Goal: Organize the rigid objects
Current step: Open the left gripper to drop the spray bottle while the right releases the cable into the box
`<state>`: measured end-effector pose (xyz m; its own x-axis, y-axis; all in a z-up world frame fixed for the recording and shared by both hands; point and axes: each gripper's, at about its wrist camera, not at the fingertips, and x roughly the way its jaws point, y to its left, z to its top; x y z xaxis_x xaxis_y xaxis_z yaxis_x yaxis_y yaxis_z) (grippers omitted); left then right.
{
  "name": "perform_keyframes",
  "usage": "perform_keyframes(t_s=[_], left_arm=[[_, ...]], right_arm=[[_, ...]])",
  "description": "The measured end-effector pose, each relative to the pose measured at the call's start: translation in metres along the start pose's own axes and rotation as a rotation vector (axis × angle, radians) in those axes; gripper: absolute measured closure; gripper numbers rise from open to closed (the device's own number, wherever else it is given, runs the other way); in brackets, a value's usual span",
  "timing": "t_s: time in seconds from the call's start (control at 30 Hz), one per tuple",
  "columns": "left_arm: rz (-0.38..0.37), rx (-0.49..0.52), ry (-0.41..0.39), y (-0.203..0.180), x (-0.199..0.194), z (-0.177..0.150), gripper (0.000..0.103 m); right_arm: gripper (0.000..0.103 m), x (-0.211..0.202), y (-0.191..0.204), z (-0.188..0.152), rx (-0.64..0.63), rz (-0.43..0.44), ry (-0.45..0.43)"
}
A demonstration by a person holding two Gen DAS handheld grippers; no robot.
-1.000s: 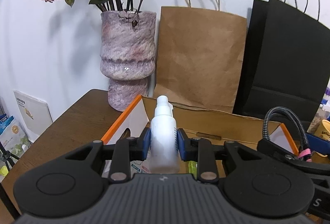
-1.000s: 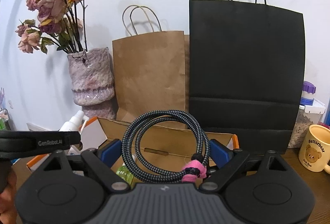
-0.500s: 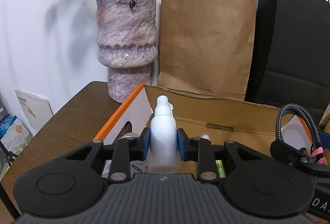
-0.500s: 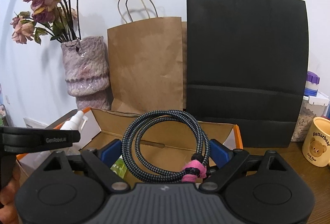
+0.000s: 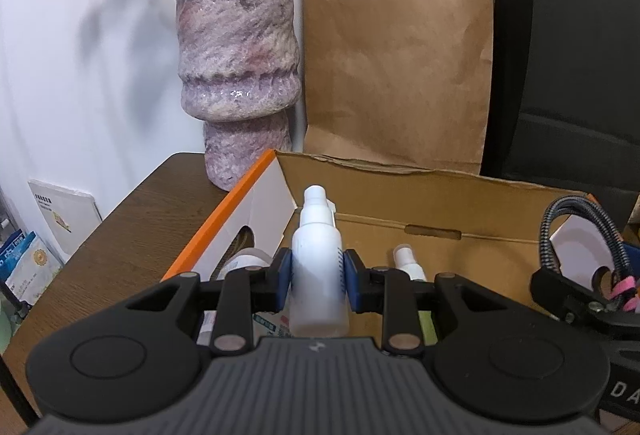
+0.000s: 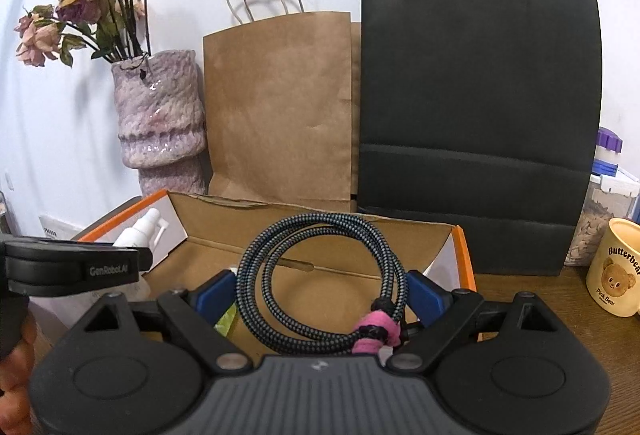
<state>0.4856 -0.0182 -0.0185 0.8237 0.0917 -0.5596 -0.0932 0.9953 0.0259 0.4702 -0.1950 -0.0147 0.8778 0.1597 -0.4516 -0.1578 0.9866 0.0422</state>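
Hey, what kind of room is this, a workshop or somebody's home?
Probably a home: a vase of dried roses, paper shopping bags against the wall, and a bear mug on a wooden table.

1. A white spray bottle [image 5: 317, 267] is held upright over the open cardboard box [image 5: 440, 203] — near its left end.
2. A coiled braided cable [image 6: 324, 283], tied with pink, is held above the box's right half.

White spray bottle [image 5: 317, 275] between left gripper [image 5: 316, 281] pads, seemingly above cardboard box [image 5: 440, 203]
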Motion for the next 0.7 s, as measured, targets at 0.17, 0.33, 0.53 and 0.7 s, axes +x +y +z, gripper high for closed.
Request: perform_keyframes(t_s=[0.17, 0.33, 0.53, 0.7], left_arm=[[0.009, -0.001, -0.019, 0.0026, -0.0028, 0.0005, 0.019], [0.037, 0.003, -0.037, 0.0036, -0.0052, 0.0013, 0.002], [0.043, -0.003, -0.034, 0.0059, -0.0052, 0.0021, 0.0], [0.045, -0.006, -0.037, 0.0064, -0.0072, 0.0022, 0.0]], right_arm=[[0.0, 0.0007, -0.0011, -0.0017, 0.001, -0.017, 0.002], [0.0, -0.0026, -0.0061, -0.0018, 0.019, -0.027, -0.006], [0.0, -0.0048, -0.0075, -0.002, 0.02, -0.031, -0.012], [0.0, -0.0057, -0.0072, -0.0018, 0.018, -0.032, -0.015]])
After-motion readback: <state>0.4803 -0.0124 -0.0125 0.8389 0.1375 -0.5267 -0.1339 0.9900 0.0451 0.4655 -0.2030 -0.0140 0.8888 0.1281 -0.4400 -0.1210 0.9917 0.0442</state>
